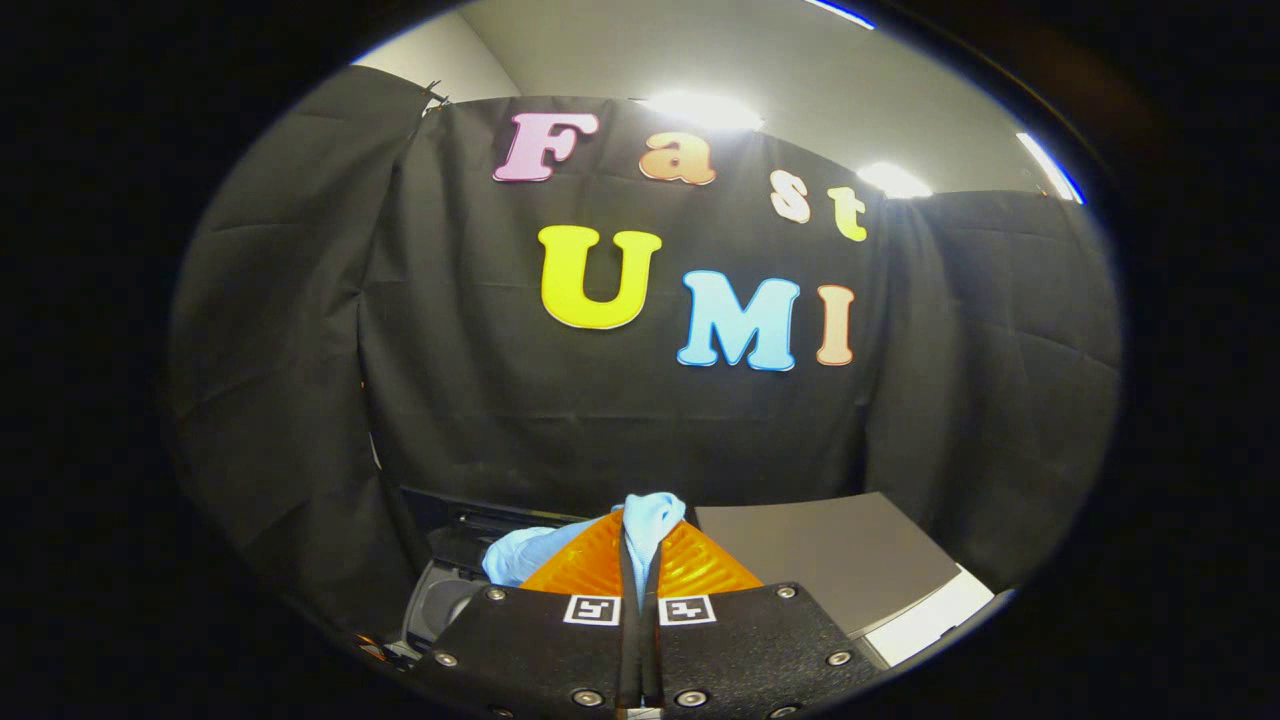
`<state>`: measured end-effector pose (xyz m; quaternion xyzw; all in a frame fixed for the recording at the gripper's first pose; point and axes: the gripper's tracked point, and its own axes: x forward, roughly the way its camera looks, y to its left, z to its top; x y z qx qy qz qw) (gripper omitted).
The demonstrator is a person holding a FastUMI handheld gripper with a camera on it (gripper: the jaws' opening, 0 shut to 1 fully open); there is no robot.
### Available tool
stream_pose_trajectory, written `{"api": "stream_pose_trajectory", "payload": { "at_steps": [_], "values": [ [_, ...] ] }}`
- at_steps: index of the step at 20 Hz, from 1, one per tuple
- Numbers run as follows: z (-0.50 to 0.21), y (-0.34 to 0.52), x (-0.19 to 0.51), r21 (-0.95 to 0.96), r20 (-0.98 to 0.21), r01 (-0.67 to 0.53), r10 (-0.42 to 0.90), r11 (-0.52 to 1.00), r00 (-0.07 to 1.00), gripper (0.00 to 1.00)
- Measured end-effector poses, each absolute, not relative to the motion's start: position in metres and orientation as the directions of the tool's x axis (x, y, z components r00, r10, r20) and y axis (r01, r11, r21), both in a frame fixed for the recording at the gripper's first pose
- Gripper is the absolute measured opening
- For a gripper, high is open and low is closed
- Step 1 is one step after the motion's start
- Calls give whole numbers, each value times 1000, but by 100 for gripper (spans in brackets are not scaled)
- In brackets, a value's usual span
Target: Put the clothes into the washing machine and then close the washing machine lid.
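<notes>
Booth wall (450,400): one black cloth backdrop, hung in folds beyond everything else; grey ceiling above it with four bright lights counted.
Washing machine (440,600): one unit, low and to the left ahead of the fingers; dark opening and a rounded grey inner rim visible; lid position cannot be told.
Grey panel (820,560): one flat surface to the right of the fingers; one white edge along its near side.
Gripper (640,545): one; two orange fingers (580,570) pressed together, clenched on the cloth; two square markers on its black body, one per finger.
Clothes (650,520): one light-blue garment; pinched between the fingertips, bunching above them and trailing left over the machine opening.
</notes>
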<state>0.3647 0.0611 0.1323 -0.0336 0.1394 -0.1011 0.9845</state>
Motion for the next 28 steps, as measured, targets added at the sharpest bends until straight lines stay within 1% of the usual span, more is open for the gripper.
{"api": "stream_pose_trajectory", "payload": {
  "at_steps": [6,10,14,20,23,28],
  "values": [
    [100,133,389,-111,-295,160,-186,981,937,0],
    [64,157,404,-135,-336,148,-186,980,923,0],
    [16,164,420,-137,-382,148,-190,979,904,0],
    [-67,167,439,-163,-487,121,-186,979,853,0],
    [-103,165,453,-143,-531,122,-180,982,828,0],
    [-155,168,471,-144,-592,109,-174,984,787,0]
  ]
}}
